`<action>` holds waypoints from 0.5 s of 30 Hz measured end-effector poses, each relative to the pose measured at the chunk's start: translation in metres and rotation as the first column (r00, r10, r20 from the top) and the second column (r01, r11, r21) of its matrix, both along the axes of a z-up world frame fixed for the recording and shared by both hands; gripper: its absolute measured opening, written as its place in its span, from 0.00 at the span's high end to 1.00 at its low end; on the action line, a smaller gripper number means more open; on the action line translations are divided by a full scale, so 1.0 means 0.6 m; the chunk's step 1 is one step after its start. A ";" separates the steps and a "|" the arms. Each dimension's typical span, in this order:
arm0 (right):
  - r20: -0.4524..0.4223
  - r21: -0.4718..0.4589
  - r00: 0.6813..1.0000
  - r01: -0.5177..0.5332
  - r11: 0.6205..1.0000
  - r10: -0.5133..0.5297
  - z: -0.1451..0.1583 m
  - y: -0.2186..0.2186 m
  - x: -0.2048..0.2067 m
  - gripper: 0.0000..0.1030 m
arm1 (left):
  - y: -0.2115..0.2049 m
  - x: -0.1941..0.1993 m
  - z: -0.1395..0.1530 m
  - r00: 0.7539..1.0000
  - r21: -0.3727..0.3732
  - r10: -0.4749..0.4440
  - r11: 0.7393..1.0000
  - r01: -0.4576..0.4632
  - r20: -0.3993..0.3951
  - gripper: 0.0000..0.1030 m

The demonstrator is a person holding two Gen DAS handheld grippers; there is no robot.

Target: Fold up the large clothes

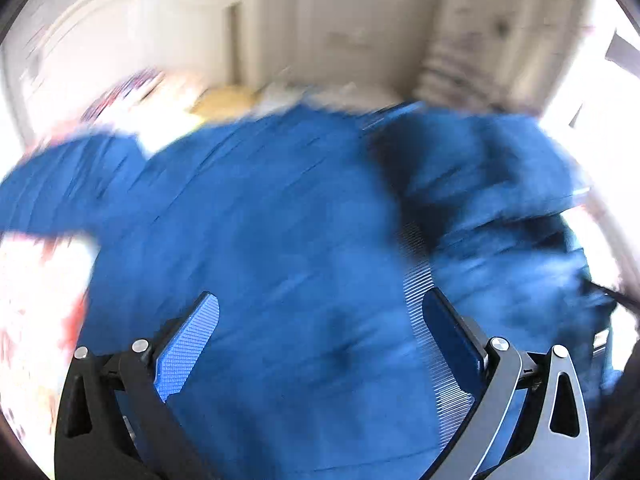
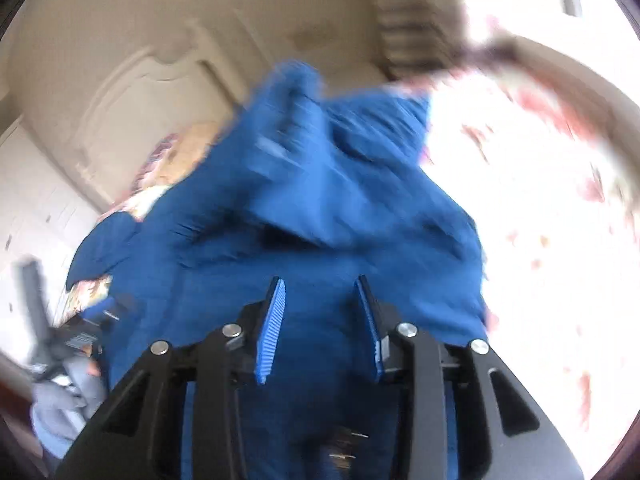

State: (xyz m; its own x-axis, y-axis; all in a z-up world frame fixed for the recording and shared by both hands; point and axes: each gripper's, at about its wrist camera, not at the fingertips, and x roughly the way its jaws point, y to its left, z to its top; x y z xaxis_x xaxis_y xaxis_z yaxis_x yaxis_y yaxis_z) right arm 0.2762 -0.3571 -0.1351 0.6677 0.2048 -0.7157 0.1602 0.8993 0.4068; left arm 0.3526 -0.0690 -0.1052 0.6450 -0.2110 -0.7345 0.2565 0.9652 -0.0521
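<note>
1. Blue garment (image 1: pixel 272 216) is lying spread over the white bedsheet with red flowers (image 2: pixel 520 184), its far right part bunched up in folds.
2. I am holding the left gripper (image 1: pixel 320 320) above the cloth, jaws released wide, nothing between them.
3. I am keeping the right gripper (image 2: pixel 320 292) over the garment, jaws partly parted, gripping nothing.
</note>
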 end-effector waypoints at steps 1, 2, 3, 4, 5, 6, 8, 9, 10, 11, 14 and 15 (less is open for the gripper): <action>0.007 0.010 1.000 0.010 1.000 -0.010 -0.013 -0.003 -0.004 0.71 | -0.046 -0.001 0.022 0.997 0.020 -0.061 0.998 0.060 0.037 0.05; 0.021 0.002 1.000 0.013 1.000 -0.013 -0.016 -0.004 -0.007 0.71 | -0.087 -0.002 0.036 0.992 0.047 -0.112 0.993 0.109 0.061 0.05; 0.028 -0.026 0.999 0.023 0.999 -0.023 -0.015 0.002 -0.006 0.71 | -0.116 -0.002 0.043 0.986 0.068 -0.149 0.987 0.144 0.075 0.05; 0.032 -0.046 0.999 0.033 0.998 -0.031 -0.015 0.009 -0.003 0.71 | -0.169 -0.001 0.051 0.972 0.109 -0.218 0.972 0.207 0.093 0.05; 0.036 -0.061 0.999 0.037 0.997 -0.035 -0.015 0.013 -0.003 0.71 | -0.203 0.001 0.053 0.960 0.140 -0.259 0.960 0.243 0.104 0.05; 0.040 -0.062 0.999 0.037 0.997 -0.035 -0.017 0.014 -0.004 0.71 | -0.234 0.004 0.053 0.950 0.173 -0.290 0.948 0.269 0.115 0.05; 0.045 -0.037 0.998 0.035 0.999 -0.034 -0.019 0.009 -0.003 0.71 | -0.302 0.020 0.046 0.934 0.237 -0.339 0.922 0.306 0.113 0.05; 0.047 -0.020 0.998 0.035 0.999 -0.034 -0.019 0.005 -0.002 0.71 | -0.319 0.026 0.041 0.930 0.248 -0.354 0.914 0.321 0.101 0.05; 0.049 -0.005 0.998 0.035 0.999 -0.034 -0.019 0.000 -0.003 0.71 | -0.347 0.035 0.031 0.921 0.269 -0.382 0.897 0.350 0.075 0.05; 0.051 -0.001 0.998 0.034 0.999 -0.034 -0.019 -0.003 -0.004 0.71 | -0.368 0.042 0.017 0.911 0.295 -0.409 0.877 0.378 0.050 0.05; 0.052 -0.003 0.998 0.034 0.999 -0.034 -0.022 -0.006 -0.006 0.70 | -0.397 0.052 -0.009 0.908 0.416 -0.415 0.837 0.357 0.056 0.40; 0.053 0.002 0.998 0.033 0.999 -0.033 -0.023 -0.006 -0.004 0.70 | -0.391 0.060 -0.010 0.912 0.406 -0.407 0.842 0.354 0.049 0.51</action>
State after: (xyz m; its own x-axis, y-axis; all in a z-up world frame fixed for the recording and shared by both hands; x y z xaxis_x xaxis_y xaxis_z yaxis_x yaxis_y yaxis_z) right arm 0.2739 -0.3610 -0.1489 0.7111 0.1831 -0.6788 0.1677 0.8935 0.4166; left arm 0.3885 -0.3039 -0.1110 0.6653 -0.1816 -0.7241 0.5867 0.7269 0.3568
